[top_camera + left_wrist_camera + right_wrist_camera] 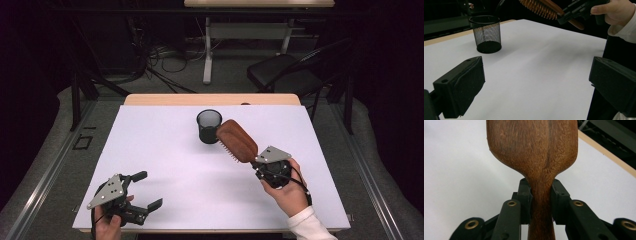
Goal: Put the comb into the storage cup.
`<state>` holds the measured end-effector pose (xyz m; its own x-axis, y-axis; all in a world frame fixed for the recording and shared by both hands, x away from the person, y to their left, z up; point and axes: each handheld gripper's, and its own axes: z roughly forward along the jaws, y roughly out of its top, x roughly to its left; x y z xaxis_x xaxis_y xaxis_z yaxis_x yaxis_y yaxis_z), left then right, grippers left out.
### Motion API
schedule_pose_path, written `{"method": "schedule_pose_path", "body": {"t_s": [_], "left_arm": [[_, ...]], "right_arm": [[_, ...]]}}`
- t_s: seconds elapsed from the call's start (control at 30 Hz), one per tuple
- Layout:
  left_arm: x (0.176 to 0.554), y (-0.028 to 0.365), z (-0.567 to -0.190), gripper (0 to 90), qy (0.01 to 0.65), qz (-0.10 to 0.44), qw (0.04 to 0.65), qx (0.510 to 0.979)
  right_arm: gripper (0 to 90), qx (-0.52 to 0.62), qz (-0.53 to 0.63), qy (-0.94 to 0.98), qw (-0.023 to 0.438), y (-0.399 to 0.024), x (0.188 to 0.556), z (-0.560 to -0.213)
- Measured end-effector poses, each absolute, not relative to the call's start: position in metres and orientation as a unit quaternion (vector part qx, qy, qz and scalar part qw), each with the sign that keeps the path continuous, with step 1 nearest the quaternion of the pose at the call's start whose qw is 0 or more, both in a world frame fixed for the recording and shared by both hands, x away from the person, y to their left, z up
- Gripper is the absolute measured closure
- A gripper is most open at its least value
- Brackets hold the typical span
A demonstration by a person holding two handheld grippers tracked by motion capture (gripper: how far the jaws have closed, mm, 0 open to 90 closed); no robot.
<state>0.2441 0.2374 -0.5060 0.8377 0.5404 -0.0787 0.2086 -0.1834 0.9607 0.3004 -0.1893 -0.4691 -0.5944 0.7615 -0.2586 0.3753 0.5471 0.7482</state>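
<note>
Wooden hairbrush (534, 152) handle clenched between right gripper (541, 197) jaws — head out beyond them, off the table (165, 160).

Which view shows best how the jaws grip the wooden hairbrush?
The right gripper view: the right gripper has its jaws pressed on both sides of the wooden hairbrush at the handle's neck. The high view shows the whole brush lifted beside the mesh cup. The left gripper view catches its bristles and part of the handle.

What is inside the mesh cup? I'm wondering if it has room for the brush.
The mesh cup looks empty; through the mesh only its dark bottom shows.
</note>
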Motion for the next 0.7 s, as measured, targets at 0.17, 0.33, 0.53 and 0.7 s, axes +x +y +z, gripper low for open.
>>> {"method": "schedule_pose_path", "body": {"t_s": [0.17,0.33,0.53,0.7], "left_arm": [[0.244,0.238,-0.506,0.3,0.249,0.141,0.588,0.756],[0.244,0.238,-0.506,0.3,0.249,0.141,0.588,0.757],[0.244,0.238,-0.506,0.3,0.249,0.142,0.588,0.756],[0.245,0.238,-0.506,0.3,0.250,0.142,0.587,0.757]], "right_arm": [[73.1,0.337,0.343,0.825,0.298,-0.184,0.300,-0.462],[73.1,0.332,0.358,0.818,0.302,-0.178,0.299,-0.457],[73.1,0.327,0.369,0.814,0.308,-0.172,0.298,-0.455],[73.1,0.322,0.386,0.805,0.314,-0.166,0.297,-0.453]]}}
